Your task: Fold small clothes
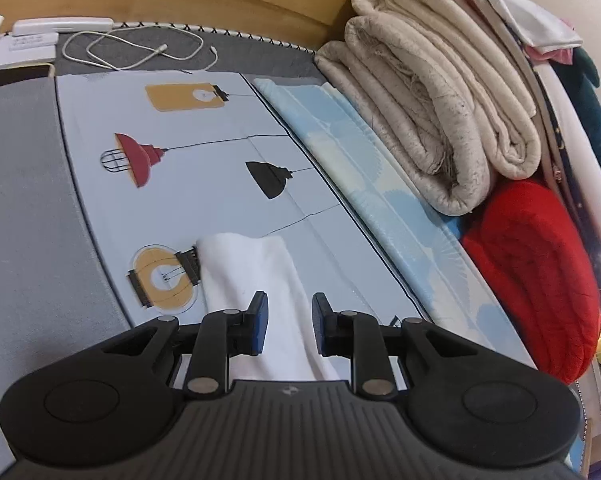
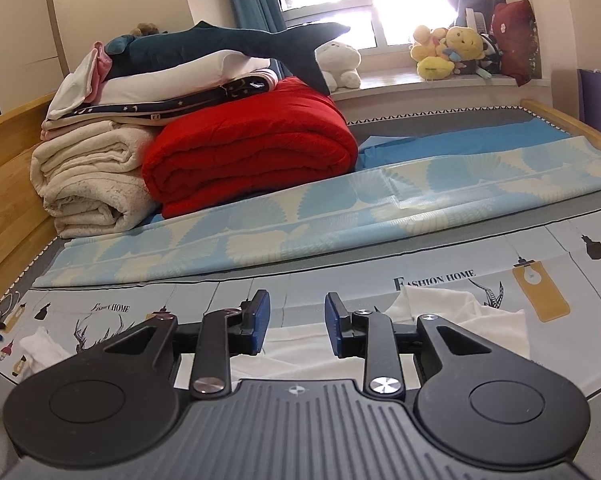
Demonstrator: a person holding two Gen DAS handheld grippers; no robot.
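A white garment (image 1: 252, 268) lies folded into a long strip on a pale mat printed with lamps (image 1: 204, 160). My left gripper (image 1: 289, 300) hovers over its near end, open, its blue pads apart and the cloth below the gap, not pinched. In the right wrist view the white garment (image 2: 460, 312) spreads rumpled across the mat (image 2: 380, 280) beneath and to the right of my right gripper (image 2: 297, 300), which is open with nothing clamped. A smaller white piece (image 2: 40, 346) shows at the left edge of the mat.
A rolled cream blanket (image 1: 432, 120) and a red quilt (image 1: 532, 272) are stacked along the far side beyond a blue patterned sheet (image 1: 360, 168). A white cable (image 1: 140, 48) lies near the wooden headboard. A plush shark (image 2: 220, 44) tops the pile; soft toys (image 2: 452, 52) sit on the windowsill.
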